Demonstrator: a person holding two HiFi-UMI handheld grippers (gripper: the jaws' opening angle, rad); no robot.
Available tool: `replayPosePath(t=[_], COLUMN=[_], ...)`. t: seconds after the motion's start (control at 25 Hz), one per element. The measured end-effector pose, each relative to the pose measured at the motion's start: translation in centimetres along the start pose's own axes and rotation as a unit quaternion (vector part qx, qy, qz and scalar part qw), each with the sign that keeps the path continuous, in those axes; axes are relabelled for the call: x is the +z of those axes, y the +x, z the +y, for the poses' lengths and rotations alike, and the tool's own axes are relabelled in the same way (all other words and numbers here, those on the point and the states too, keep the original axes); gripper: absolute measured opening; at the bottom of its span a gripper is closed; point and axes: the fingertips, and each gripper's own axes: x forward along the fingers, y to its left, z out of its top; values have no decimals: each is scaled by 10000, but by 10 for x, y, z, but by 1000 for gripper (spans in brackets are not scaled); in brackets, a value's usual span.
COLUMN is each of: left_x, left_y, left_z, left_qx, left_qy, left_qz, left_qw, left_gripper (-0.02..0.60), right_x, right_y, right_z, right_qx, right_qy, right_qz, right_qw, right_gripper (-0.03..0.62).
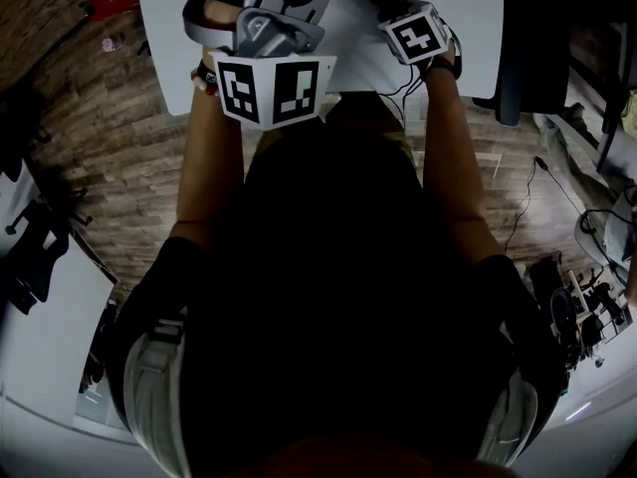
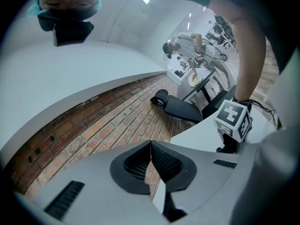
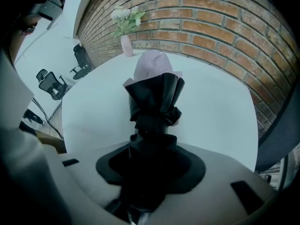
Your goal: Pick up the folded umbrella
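Black folded umbrella (image 3: 154, 102) lies on the white desk (image 3: 220, 111), clamped by the right tongs (image 3: 149, 161); best lift it straight off the desk, squeeze firm, while left tongs (image 2: 151, 159) sit clenched, empty.

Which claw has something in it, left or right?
The right claw: it is clamped on the black folded umbrella, while the left claw is shut and empty.

Black folded umbrella (image 3: 154, 102), white table (image 3: 220, 111), brick wall (image 3: 211, 27) — red-brown
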Motion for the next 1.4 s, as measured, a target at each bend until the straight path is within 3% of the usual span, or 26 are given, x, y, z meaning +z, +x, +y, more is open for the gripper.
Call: replayPosePath(t=[0.68, 1.16, 1.4], left_x=[14, 31, 39], left_y=[-26, -48, -66], left_z=[34, 61, 73], left_qx=[301, 626, 859], left_qy=[-48, 151, 13], left_qz=[-107, -83, -5], left_qw=[9995, 9979, 9963], left_gripper=[14, 14, 14], right_x=[62, 120, 133], right_y=[-76, -167, -222], right_z=[-13, -11, 0], right_qx=[-722, -1207, -1382], right_qy=[-416, -706, -753], right_qz=[-1093, -2167, -2724], right_qw=[9905, 9662, 9492], right_gripper=[192, 192, 193])
